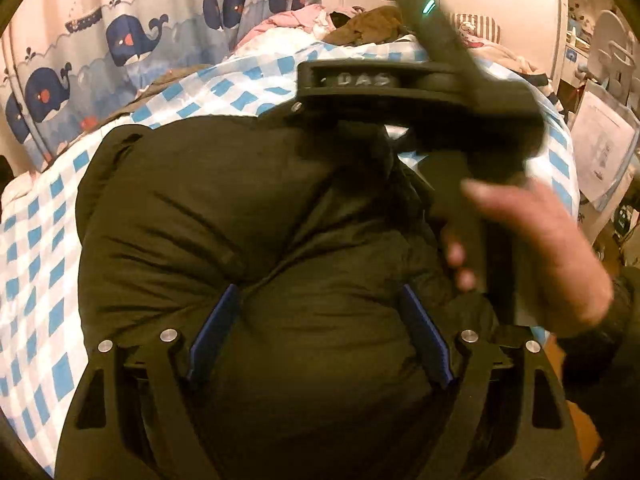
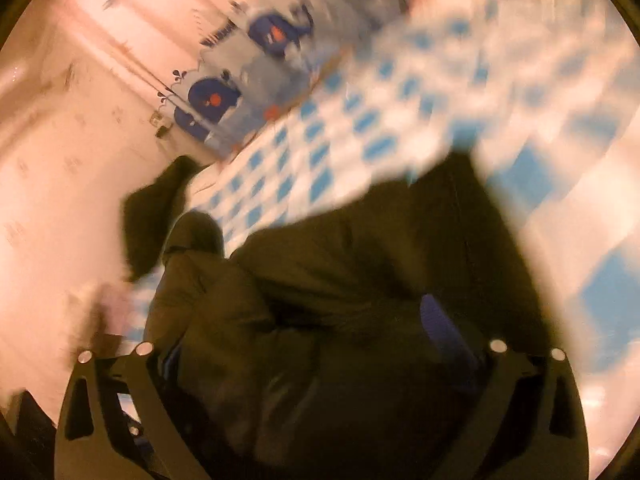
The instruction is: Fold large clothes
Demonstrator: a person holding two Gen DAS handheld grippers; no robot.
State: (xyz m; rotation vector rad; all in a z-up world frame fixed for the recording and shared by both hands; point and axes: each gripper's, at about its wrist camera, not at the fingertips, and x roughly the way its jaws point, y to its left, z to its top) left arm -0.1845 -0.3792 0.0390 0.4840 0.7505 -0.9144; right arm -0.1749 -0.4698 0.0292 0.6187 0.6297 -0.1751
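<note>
A big dark olive padded jacket (image 1: 248,216) lies bunched on the blue-and-white checked bedcover (image 1: 44,240). My left gripper (image 1: 316,300) is open, its blue pads (image 1: 216,328) spread wide and pressed on the jacket's puffy fabric. The right gripper (image 1: 420,92), held by a hand (image 1: 540,248), is over the jacket's far right part in the left wrist view. The right wrist view is blurred; there the right gripper (image 2: 320,340) has jaws spread, with jacket fabric (image 2: 340,264) bulging between them and only one blue pad (image 2: 436,320) showing.
A whale-print curtain (image 1: 132,40) hangs behind the bed. Pink and brown clothes (image 1: 360,24) are piled at the bed's far end. White furniture and clutter (image 1: 604,92) stand to the right. A dark item (image 2: 156,208) sits at the bed's edge.
</note>
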